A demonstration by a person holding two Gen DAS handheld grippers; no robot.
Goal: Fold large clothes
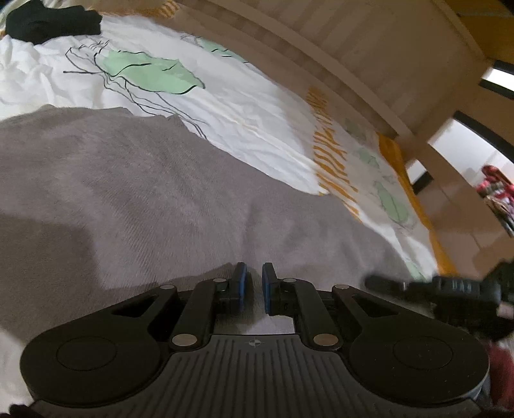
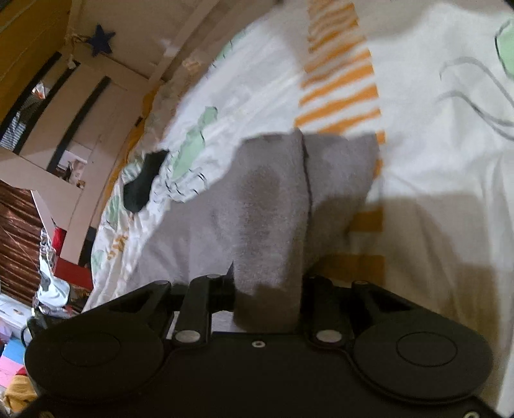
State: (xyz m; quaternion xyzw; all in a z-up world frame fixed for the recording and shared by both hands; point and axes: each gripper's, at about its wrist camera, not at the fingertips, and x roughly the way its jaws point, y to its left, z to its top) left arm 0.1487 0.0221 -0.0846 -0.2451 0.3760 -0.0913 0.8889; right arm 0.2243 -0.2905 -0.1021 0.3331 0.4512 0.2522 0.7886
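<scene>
From the left wrist camera I see my left tongs [image 1: 253,286] clenched almost fully, only a thin gap between the blue pads [image 1: 240,284], and no cloth between them. They hover over the grey garment [image 1: 138,193], which lies spread on the bed cover [image 1: 241,106], white with green leaves and orange stripes. A black garment [image 1: 51,21] lies far away at the top edge. At the right edge I see a dark, blurred part of the other tool [image 1: 449,289].

From the right wrist camera, my right tongs [image 2: 268,299] are grasping a thick fold of the same grey garment [image 2: 273,199]; the cloth fills the space between the jaws and hides the pads. It runs forward from there, with a seam down the middle. A small dark piece [image 2: 144,180] lies apart on the bed.

I judge the garment to be soft, fleecy and light, not slippery. It will sag and bunch, so I should hold it at a corner or hem, not in the middle.
</scene>
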